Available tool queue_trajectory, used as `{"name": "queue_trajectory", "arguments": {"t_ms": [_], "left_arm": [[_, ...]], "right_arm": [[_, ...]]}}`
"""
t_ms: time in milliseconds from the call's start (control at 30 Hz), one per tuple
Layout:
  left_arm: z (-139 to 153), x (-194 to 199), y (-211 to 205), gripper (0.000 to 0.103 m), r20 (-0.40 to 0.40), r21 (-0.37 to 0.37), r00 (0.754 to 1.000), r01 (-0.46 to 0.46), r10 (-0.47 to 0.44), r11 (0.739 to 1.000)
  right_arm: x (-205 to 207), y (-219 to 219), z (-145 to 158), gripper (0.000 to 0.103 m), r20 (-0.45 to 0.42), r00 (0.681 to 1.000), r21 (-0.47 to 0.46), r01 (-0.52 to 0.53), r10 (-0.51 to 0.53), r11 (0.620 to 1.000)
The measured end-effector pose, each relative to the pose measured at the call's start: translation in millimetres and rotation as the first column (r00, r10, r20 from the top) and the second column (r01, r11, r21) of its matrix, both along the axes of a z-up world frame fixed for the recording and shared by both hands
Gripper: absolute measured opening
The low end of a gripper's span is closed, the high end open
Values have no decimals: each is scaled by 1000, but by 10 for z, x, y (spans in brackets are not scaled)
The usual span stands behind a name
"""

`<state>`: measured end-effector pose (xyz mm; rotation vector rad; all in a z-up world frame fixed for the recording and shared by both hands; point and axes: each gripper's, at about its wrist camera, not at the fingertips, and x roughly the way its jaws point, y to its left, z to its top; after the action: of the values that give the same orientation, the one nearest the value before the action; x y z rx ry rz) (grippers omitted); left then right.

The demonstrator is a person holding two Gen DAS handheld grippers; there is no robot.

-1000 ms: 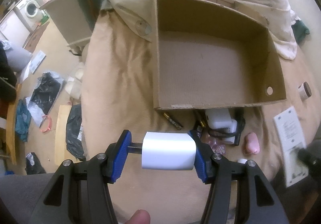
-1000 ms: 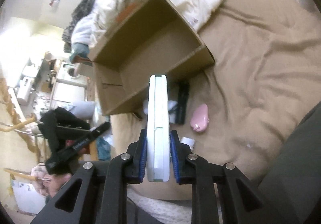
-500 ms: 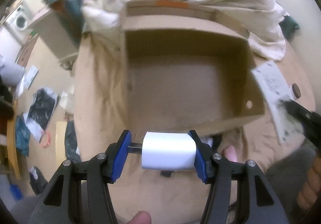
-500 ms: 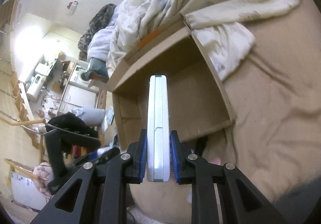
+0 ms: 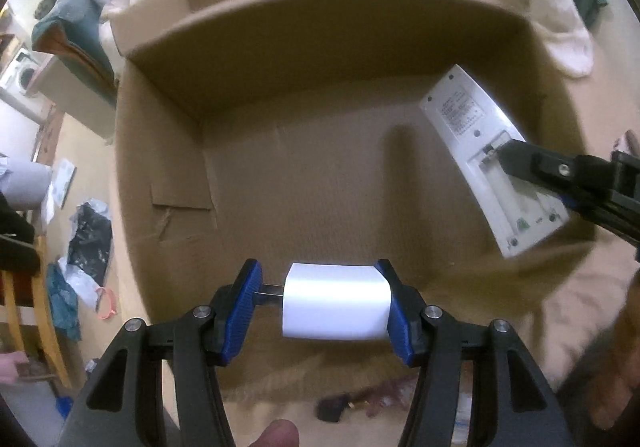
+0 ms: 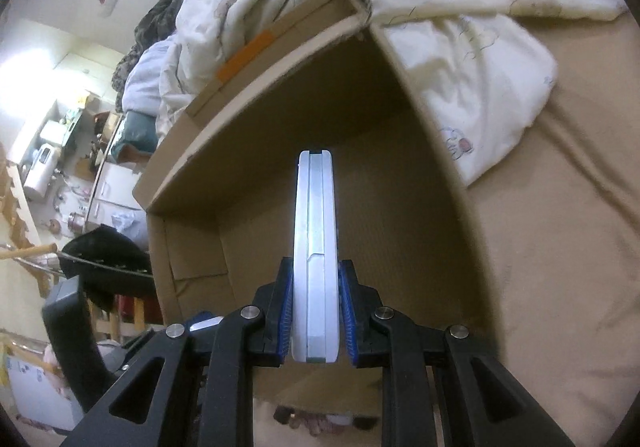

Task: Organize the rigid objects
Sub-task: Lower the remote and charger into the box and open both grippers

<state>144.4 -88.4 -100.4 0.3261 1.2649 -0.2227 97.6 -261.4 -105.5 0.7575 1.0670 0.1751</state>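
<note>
- One open cardboard box [image 5: 280, 59] sits on the bed [image 6: 560, 247], its floor bare.
- One white remote [image 5: 492, 163], battery bay uncovered, hangs over the box's right side, clenched edge-on in the right gripper's [image 6: 316, 311] jaws.
- One white plug block [image 5: 336, 301], prongs leftward, grasped half-wide by the left gripper [image 5: 320, 307] over the near wall.

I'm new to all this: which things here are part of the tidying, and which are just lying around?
Part of the job:
- white charger plug, in left gripper
- white remote control, in right gripper
- cardboard box

Lying about:
- cream duvet
- black bag
</note>
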Motion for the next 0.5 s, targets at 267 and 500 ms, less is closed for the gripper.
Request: {"name": "queue_trajectory", "arguments": {"t_ms": [267,500], "left_arm": [[-111,37,-74,54,-2,-4,1000,22,-22,1000],[-186,0,-162,54,-3,18,1000,29,-29,999]], "right_arm": [[81,11,-203,23,-30,999,-4,-25,25,1000],[94,63,-211,23,-39,998,-34,-49,48,998]]}}
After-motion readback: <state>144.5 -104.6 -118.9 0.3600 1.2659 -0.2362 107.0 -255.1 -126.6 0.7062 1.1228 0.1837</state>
